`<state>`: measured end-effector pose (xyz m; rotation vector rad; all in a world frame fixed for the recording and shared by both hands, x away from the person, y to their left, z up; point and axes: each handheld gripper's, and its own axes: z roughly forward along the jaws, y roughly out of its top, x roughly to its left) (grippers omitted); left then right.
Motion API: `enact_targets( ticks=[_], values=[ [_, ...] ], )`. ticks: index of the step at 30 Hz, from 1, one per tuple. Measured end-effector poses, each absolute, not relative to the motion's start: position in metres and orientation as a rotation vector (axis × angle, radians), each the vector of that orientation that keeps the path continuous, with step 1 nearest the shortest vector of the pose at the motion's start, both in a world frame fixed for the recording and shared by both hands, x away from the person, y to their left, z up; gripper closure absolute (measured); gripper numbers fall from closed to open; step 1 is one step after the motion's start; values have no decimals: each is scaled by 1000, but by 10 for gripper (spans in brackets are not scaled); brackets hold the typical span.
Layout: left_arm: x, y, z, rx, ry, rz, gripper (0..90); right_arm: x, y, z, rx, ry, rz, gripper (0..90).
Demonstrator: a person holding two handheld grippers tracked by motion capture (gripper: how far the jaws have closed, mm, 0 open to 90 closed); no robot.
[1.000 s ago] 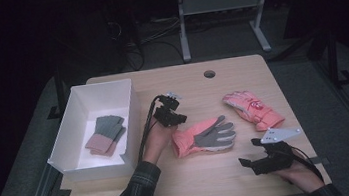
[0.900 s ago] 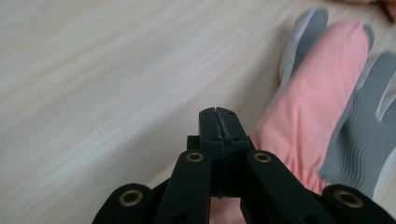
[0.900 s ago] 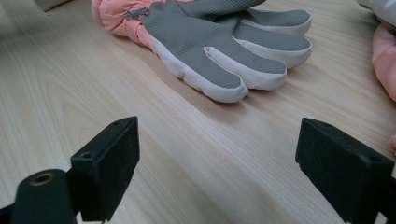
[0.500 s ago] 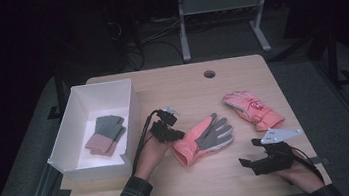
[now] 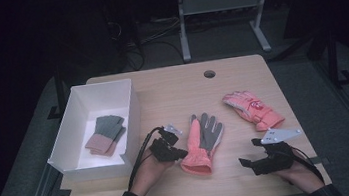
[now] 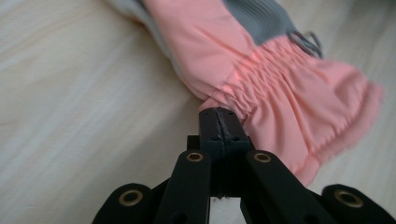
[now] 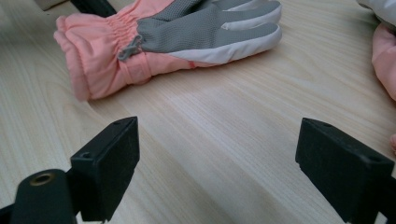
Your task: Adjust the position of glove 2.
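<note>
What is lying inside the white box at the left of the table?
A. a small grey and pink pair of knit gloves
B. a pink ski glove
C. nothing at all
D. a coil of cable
A: the high view shows small grey gloves with pink cuffs on the floor of the white box, while both pink ski gloves lie out on the table.

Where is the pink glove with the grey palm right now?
The grey-palmed glove lies mid-table in the high view, its cuff beside the left gripper, left of the other pink glove.
</note>
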<state>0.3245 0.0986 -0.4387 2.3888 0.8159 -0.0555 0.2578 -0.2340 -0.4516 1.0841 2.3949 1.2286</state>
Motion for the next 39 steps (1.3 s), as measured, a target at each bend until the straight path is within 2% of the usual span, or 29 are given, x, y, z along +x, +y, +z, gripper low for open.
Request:
enact_targets(
  ticks=[19, 25, 30, 39],
  values=[
    [301, 43, -439, 2413, 572, -116, 899, 257, -236, -453, 1065, 2417, 1185, 134],
    [299, 43, -440, 2415, 551, -110, 896, 256, -236, -452, 1067, 2417, 1174, 133],
    [297, 61, -436, 2388, 556, -75, 777, 259, -235, -449, 1077, 2450, 1123, 133],
    [290, 96, -445, 2383, 562, -50, 440, 258, -236, -444, 1070, 2502, 1137, 155]
  ],
)
